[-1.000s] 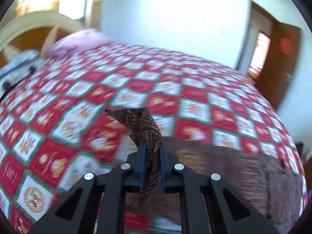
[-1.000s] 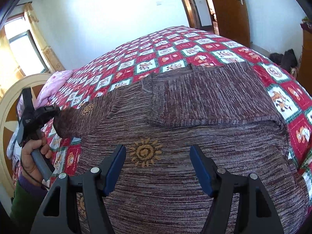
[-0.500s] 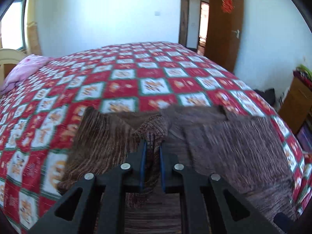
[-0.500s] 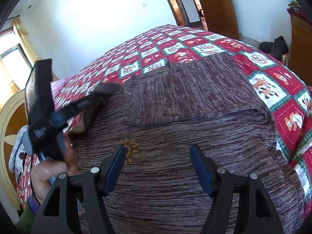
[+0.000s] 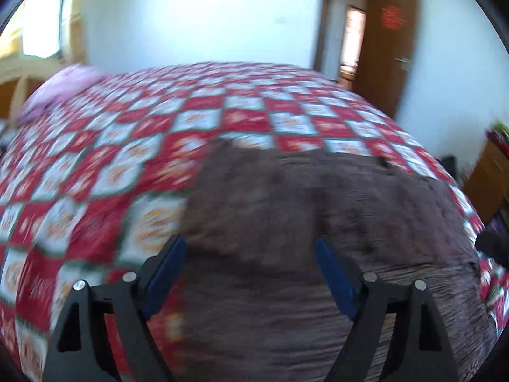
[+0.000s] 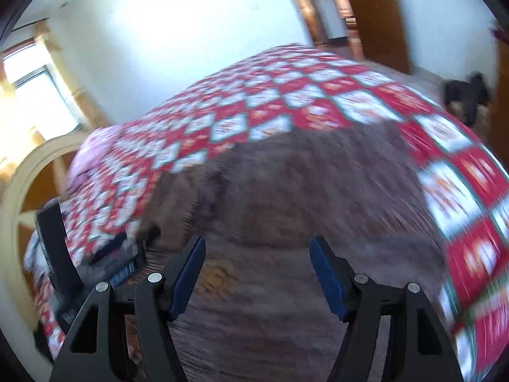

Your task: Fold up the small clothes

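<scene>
A brown knitted sweater (image 5: pixel 318 222) lies spread on a red and white checked bedspread (image 5: pixel 95 165), with a sleeve folded in across its body. My left gripper (image 5: pixel 251 273) hovers over the sweater's left part; its jaws are opening and nothing is between the blue pads. In the right wrist view the same sweater (image 6: pixel 302 197) fills the lower middle. My right gripper (image 6: pixel 257 273) stands open above it, holding nothing. The left gripper (image 6: pixel 111 264) shows as a dark blurred shape at the sweater's left edge. Both views are blurred by motion.
A pink pillow (image 5: pixel 60 86) and a cream curved headboard (image 6: pixel 28 172) lie at the bed's far left. A brown door (image 5: pixel 385 44) stands open at the back right. A wooden cabinet (image 5: pixel 490 178) is beside the bed on the right, with dark things (image 6: pixel 467 95) on the floor.
My left gripper carried the sleeve in over the sweater's body, then let it go and its jaws spread wide. My right gripper stayed open and shifted a little over the sweater.
</scene>
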The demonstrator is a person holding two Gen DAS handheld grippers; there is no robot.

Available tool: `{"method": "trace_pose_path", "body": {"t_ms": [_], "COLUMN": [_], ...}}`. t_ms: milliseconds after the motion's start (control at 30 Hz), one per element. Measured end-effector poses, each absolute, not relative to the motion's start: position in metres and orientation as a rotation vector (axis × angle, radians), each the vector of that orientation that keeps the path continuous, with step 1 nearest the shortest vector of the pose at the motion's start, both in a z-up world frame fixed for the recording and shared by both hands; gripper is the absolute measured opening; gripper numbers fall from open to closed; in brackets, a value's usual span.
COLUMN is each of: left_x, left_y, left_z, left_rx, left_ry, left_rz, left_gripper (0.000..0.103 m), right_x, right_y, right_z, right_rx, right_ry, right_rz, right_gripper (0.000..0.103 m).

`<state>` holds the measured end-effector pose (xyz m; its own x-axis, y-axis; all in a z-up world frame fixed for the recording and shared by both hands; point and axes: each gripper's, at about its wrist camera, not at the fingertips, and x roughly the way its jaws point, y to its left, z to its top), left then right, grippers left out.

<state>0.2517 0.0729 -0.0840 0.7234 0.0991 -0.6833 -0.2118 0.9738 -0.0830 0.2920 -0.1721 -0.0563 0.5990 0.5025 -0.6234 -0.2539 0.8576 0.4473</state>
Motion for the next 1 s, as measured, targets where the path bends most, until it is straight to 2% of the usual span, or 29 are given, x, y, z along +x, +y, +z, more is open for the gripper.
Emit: {"method": "trace_pose_path", "body": {"t_ms": [267,333,367,433,467,500,600,833,1000], "left_x": [0.246,0.247,0.247,0.247,0.247,0.247,0.250,0.251,0.252], "left_y": [0.101,0.096,0.094,0.093,0.092,0.093,0.094,0.095,0.094], "left_z": [-0.125,-0.122,-0.123,-0.124,-0.124,-0.124,-0.125,-0.125,-0.125], "left_rx": [-0.263,-0.237,-0.228,-0.226,-0.228,-0.228,-0.226,-0.229,-0.218], "left_ry": [0.804,0.791,0.796,0.799,0.798,0.799,0.801,0.799,0.803], "left_rz": [0.296,0.310,0.308,0.298,0.292,0.288,0.281,0.277,0.281], "left_gripper": [0.084,0.087,0.088,0.092,0.093,0.094,0.096,0.097,0.098], "right_x": [0.388,0.406,0.416,0.429,0.434,0.436,0.430,0.395,0.403], "right_y": [-0.088,-0.073,-0.066,-0.055,-0.047,-0.042,-0.037,-0.078,-0.101], "right_z": [-0.084,-0.095,-0.102,-0.115,-0.122,-0.125,-0.121,-0.063,-0.082], "right_rx": [0.305,0.306,0.319,0.339,0.327,0.302,0.232,0.146,0.069], "right_ry": [0.906,0.942,0.969,1.030,1.060,1.070,1.028,0.760,0.793], "right_rz": [0.533,0.518,0.529,0.549,0.555,0.549,0.542,0.511,0.428], "right_gripper": [0.069,0.068,0.065,0.042,0.023,0.017,0.008,0.007,0.008]}}
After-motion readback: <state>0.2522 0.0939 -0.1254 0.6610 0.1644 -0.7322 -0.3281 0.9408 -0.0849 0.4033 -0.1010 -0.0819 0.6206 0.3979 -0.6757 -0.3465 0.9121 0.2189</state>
